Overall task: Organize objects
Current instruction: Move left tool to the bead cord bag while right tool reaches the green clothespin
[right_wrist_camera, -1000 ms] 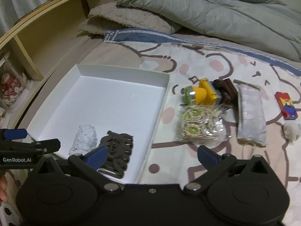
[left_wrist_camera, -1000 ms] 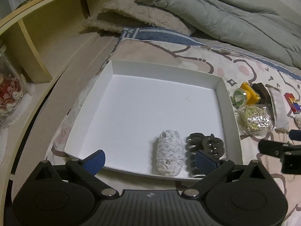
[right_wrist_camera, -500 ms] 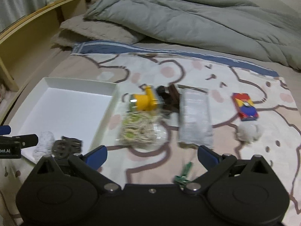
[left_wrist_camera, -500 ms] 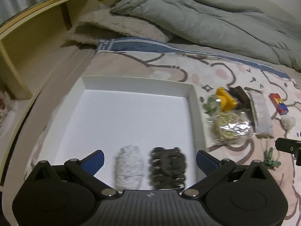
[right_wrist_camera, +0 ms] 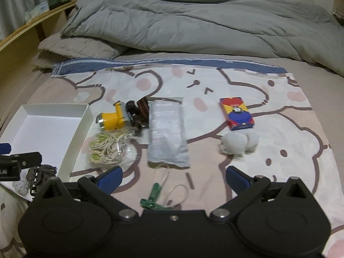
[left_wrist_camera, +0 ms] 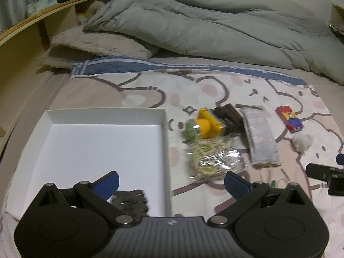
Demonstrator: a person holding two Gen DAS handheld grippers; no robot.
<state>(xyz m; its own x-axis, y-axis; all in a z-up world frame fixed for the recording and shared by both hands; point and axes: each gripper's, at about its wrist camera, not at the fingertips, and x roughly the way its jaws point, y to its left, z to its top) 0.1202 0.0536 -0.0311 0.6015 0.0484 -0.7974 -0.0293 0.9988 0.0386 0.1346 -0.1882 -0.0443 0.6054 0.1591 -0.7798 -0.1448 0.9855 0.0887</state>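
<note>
Clutter beside the white tray (right_wrist_camera: 80, 126) awaits; both grippers, left (left_wrist_camera: 171, 180) and right (right_wrist_camera: 174, 177), hang spread and empty. Centre on the green clip (right_wrist_camera: 150, 200) before pinching.

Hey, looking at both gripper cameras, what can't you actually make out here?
- Dark claw hair clip in the white cardboard tray: left wrist view, blurred and partly behind the left gripper.
- White knitted roll: right wrist view, mostly hidden by the left gripper's body.
- Red and blue box: print too small to read.
</note>
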